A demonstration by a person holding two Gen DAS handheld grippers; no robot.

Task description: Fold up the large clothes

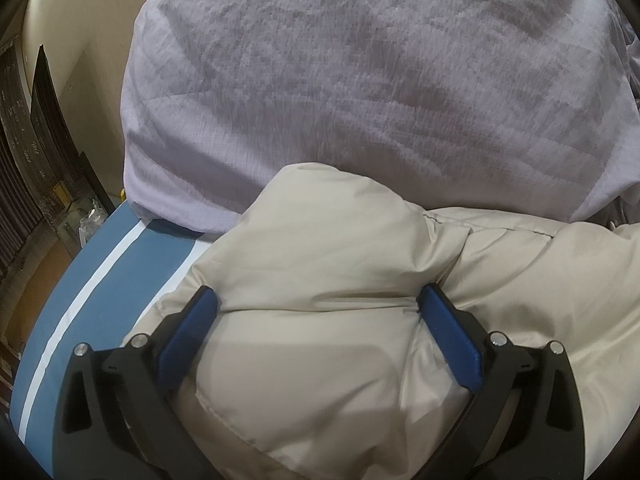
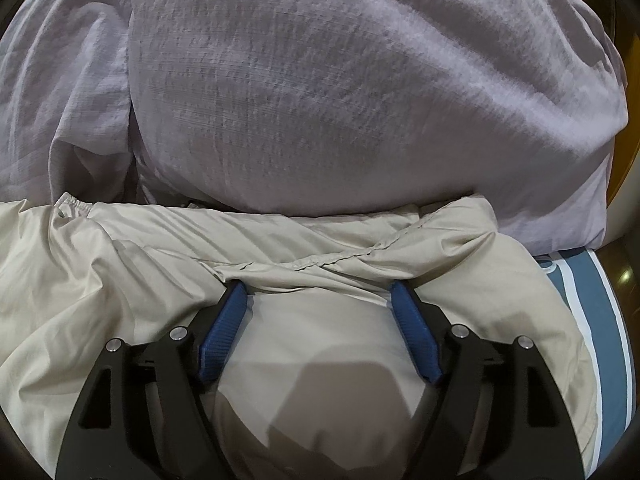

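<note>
Left wrist view shows the puffy beige padded jacket (image 1: 320, 300) on the blue striped bedsheet (image 1: 120, 272), below a lavender quilt (image 1: 340, 80), both the left gripper (image 1: 318, 300) and right gripper (image 2: 316, 292) gaping, gripping nothing; soft, slippery, springy, likeliest pinched at its stitched seam (image 2: 340, 261).

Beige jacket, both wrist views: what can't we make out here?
- Beige jacket: whole shape and how far it is folded unknown; both views cut it off at the bottom, and the left gripper and right gripper cover part of it.
- Its far edge: tucked against the lilac duvet in the right wrist view.
- Lilac duvet weave: blurred in both views.
- Bed sheet: only striped corners show.
</note>
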